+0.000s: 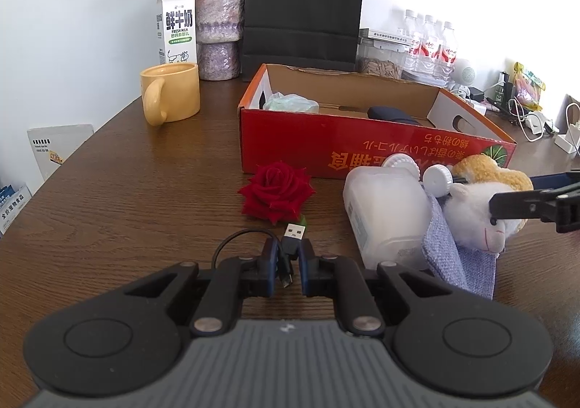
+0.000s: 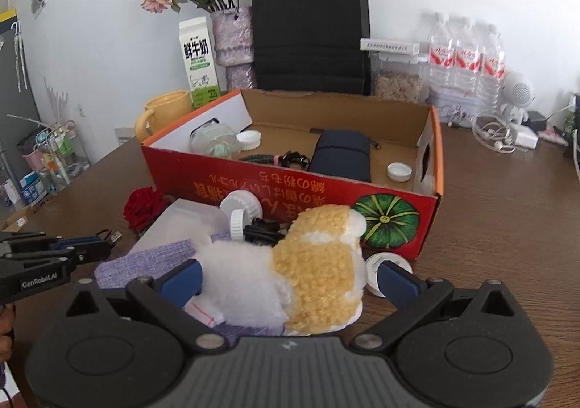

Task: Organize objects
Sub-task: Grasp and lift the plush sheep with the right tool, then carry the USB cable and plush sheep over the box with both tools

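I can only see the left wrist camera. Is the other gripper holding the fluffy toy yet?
Observer: Not yet. The right gripper is wide open, with one finger on each side of the toy.
Operator: What's in the box? I only see a bit.
Observer: Two white caps, one near the left end of the box and one at the right end.
Operator: Is anything hiding behind the toy?
Observer: A small round white tub on the table, by the box's corner.
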